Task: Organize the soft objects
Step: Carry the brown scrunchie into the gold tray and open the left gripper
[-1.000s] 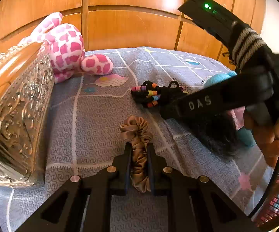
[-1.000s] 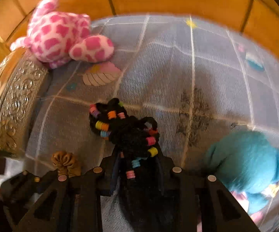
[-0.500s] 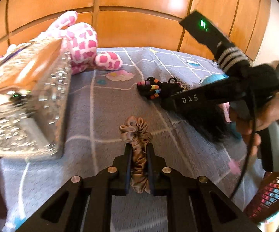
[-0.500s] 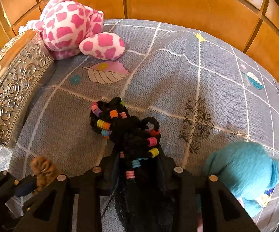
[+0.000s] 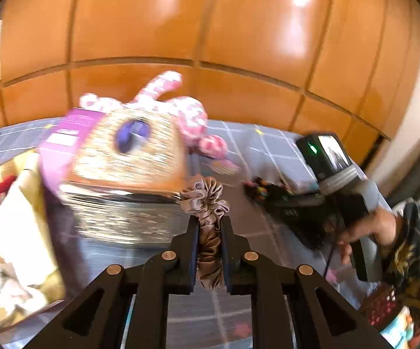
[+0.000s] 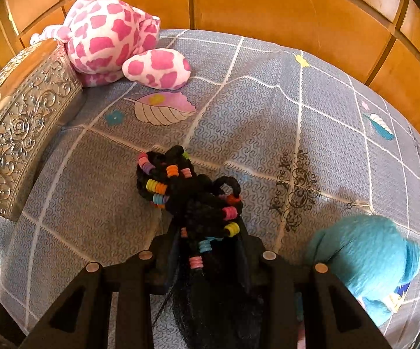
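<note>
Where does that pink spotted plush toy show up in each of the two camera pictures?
Left wrist view: the pink spotted plush toy sits upper centre, behind the ornate metal box.
Right wrist view: upper left, beside the same box.
Shared landmark: that box.

No legible text on anything.

Beige satin scrunchie (image 5: 208, 226) hangs pinched; black beaded hairpiece (image 6: 198, 212) lies on bedspread.

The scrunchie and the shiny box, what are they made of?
The scrunchie, held in the left gripper, looks like satin: its tan ruffles shine softly. The box looks like silver metal, embossed with raised swirls and roses that gleam, though it could be a coating.
</note>
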Demonstrator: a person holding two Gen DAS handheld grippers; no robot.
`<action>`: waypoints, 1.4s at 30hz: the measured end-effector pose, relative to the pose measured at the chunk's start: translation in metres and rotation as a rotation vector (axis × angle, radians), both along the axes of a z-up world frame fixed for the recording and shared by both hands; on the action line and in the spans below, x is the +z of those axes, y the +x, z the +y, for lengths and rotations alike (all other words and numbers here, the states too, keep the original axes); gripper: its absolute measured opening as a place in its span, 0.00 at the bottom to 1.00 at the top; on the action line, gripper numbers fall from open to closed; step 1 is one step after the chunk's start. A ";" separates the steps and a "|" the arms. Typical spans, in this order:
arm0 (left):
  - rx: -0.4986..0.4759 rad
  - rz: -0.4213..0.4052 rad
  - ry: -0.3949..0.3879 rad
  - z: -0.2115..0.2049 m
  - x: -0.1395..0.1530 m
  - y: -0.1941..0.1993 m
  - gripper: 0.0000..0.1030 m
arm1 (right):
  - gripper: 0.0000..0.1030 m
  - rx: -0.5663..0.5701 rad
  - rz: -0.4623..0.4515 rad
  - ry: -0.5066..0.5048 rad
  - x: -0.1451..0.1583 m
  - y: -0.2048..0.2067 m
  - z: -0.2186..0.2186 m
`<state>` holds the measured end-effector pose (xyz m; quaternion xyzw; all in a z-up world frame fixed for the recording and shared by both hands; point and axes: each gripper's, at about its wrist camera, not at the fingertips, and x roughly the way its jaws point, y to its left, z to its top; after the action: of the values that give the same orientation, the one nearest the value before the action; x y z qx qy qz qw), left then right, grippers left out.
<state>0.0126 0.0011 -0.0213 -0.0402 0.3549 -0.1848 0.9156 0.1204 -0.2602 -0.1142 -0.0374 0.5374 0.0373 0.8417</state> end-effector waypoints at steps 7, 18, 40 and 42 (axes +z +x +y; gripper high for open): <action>0.132 0.010 -0.040 0.047 0.008 0.006 0.13 | 0.34 0.017 -0.013 -0.038 -0.001 0.000 0.006; 0.432 0.041 -0.119 0.163 0.010 0.008 0.13 | 0.33 0.050 -0.042 -0.099 -0.002 -0.005 0.023; 0.798 0.249 -0.040 0.301 -0.055 -0.002 0.41 | 0.33 0.057 -0.044 -0.109 -0.002 -0.008 0.029; 0.787 0.225 -0.018 0.295 -0.050 -0.002 0.50 | 0.33 0.056 -0.044 -0.108 -0.001 -0.008 0.029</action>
<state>0.0104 0.2965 -0.0715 -0.2011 0.4088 0.1822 0.8713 0.1122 -0.2310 -0.1156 -0.0986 0.5189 0.0309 0.8486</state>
